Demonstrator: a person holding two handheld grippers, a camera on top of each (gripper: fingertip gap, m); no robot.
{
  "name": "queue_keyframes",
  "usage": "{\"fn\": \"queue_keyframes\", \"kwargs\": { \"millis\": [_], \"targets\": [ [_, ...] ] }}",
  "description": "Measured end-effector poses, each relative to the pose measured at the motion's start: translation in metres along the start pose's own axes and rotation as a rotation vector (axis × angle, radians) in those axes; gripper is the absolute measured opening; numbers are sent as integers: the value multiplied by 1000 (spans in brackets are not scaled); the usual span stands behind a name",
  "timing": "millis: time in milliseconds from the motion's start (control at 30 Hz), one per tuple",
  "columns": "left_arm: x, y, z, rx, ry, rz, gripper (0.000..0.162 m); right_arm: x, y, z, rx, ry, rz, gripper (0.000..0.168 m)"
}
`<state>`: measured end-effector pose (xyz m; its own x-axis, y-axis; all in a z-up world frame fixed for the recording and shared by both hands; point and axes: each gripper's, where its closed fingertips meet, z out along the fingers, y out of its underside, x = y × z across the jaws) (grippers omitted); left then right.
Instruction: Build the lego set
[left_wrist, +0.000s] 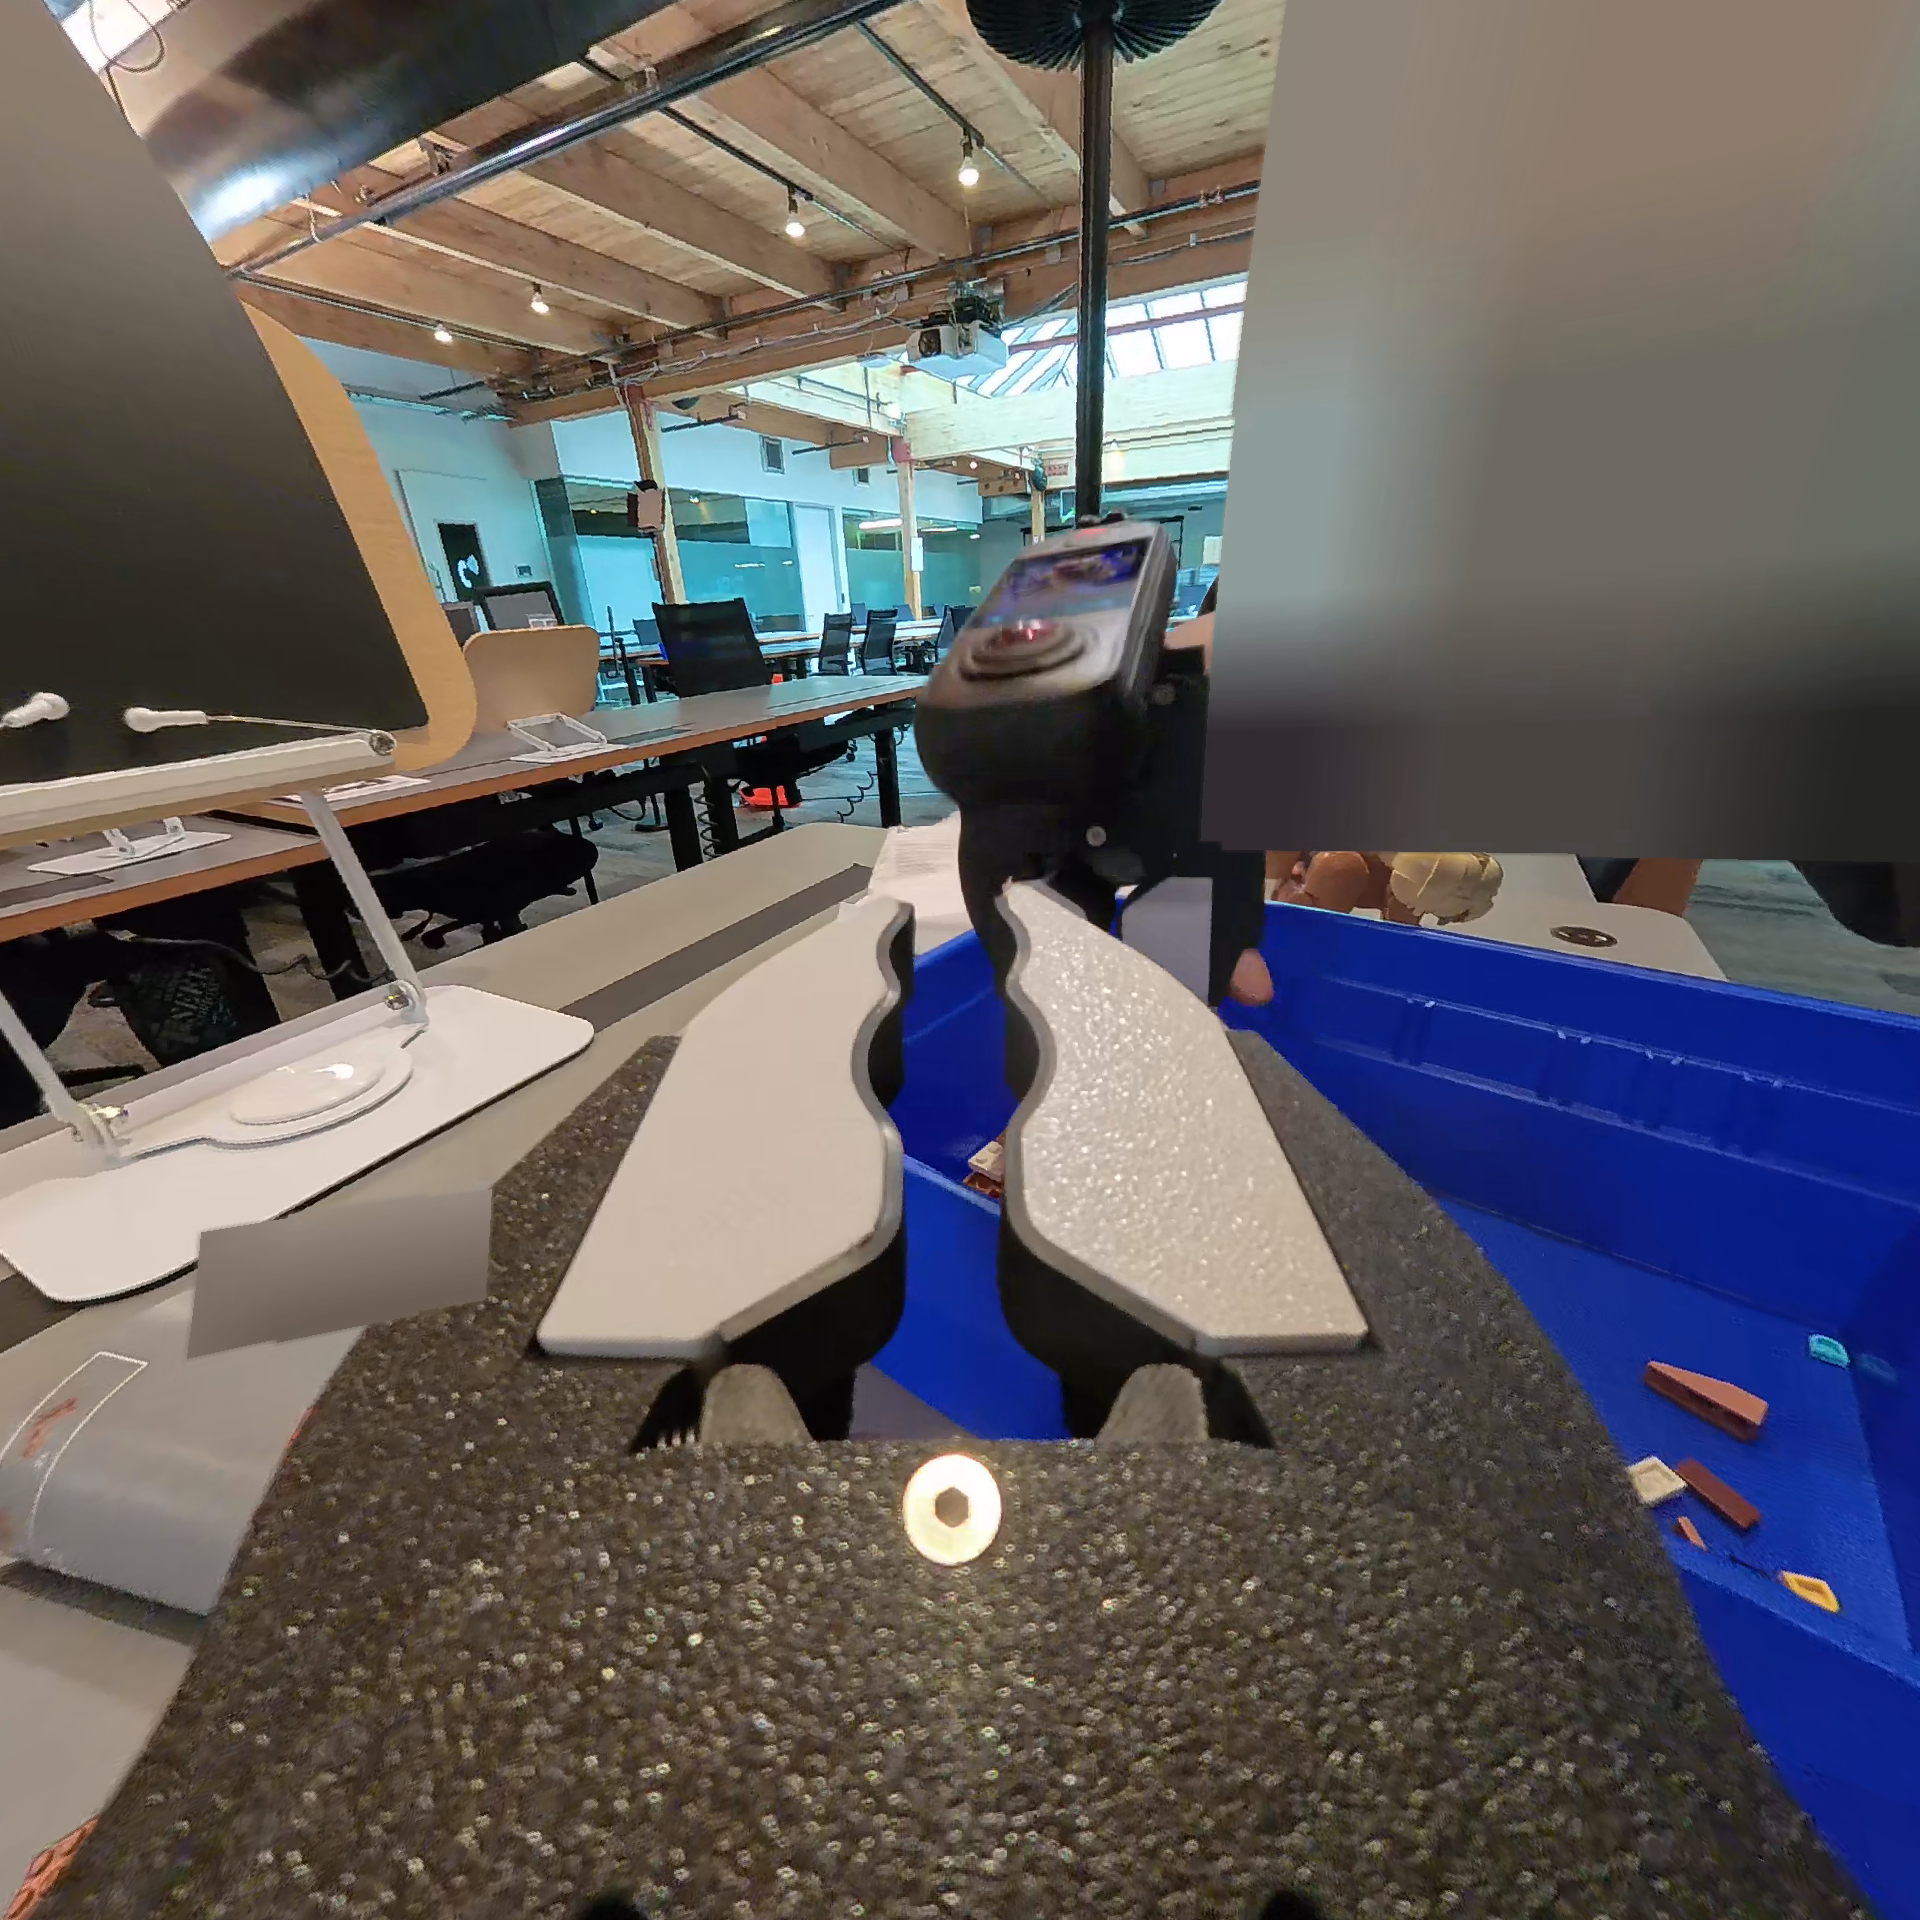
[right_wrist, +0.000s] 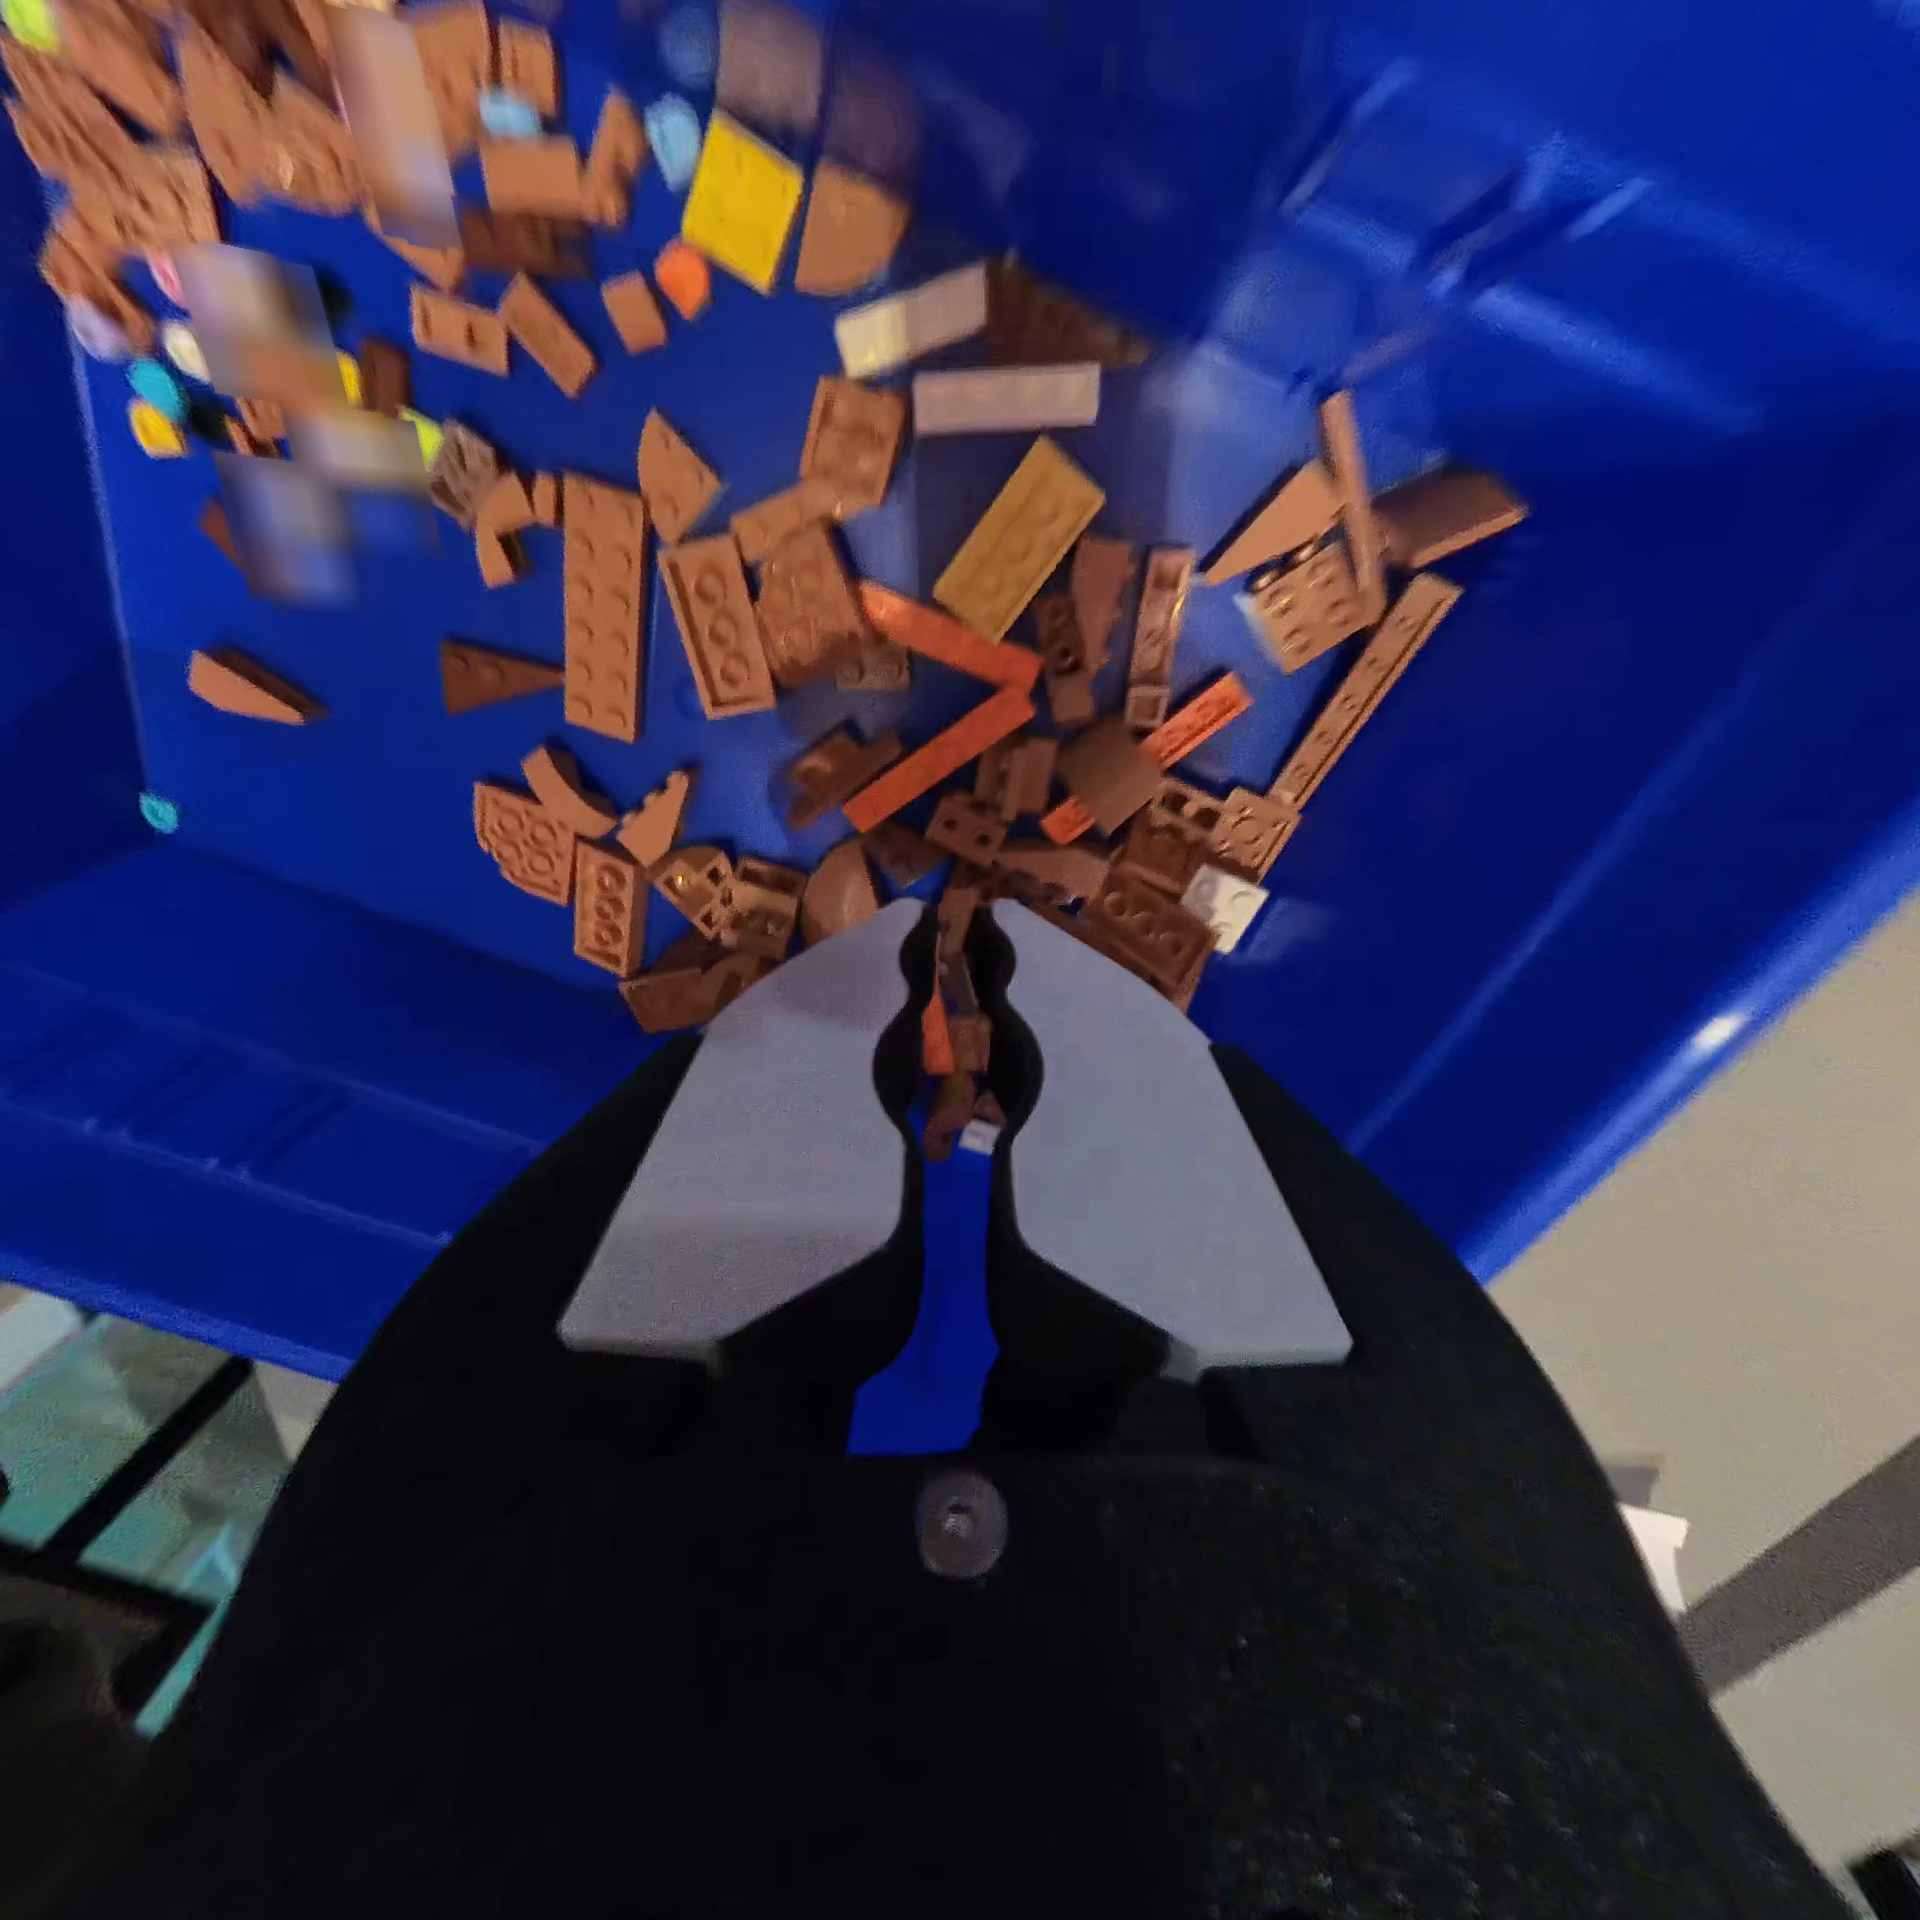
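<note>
A blue bin (right_wrist: 1558, 312) holds a loose pile of mostly brown Lego bricks and plates (right_wrist: 717, 623), with orange strips (right_wrist: 940, 758), a tan plate (right_wrist: 1018, 535) and a yellow tile (right_wrist: 743, 203). My right gripper (right_wrist: 961, 920) reaches down into the pile, its fingers only narrowly apart with small brown and orange pieces showing in the gap. Blur hides whether it grips one. My left gripper (left_wrist: 954, 909) hovers over the bin's near-left rim (left_wrist: 1558, 1039), slightly open and empty. The right gripper (left_wrist: 1049, 727) shows beyond it. A few stray bricks (left_wrist: 1704, 1397) lie in the bin's corner.
The bin stands on a grey table (left_wrist: 675, 935). A white stand with a flat base (left_wrist: 312, 1091) and a dark screen (left_wrist: 156, 416) are at the left. A person's hand (left_wrist: 1247, 966) is behind the right gripper. The table (right_wrist: 1714, 1195) also shows right of the bin.
</note>
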<state>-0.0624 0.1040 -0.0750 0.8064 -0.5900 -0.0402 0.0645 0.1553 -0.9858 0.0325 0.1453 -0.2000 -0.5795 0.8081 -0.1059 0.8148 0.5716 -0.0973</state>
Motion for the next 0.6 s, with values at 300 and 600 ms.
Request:
{"fn": "queue_keyframes", "kwargs": {
  "millis": [300, 600],
  "targets": [
    [-3, 0, -1, 4, -10, -10, 14, 13, -8, -7, 57, 61, 20, 18],
    [-3, 1, 0, 0, -10, -7, 14, 18, 35, 7, -214, 180, 7, 22]
  ]
}}
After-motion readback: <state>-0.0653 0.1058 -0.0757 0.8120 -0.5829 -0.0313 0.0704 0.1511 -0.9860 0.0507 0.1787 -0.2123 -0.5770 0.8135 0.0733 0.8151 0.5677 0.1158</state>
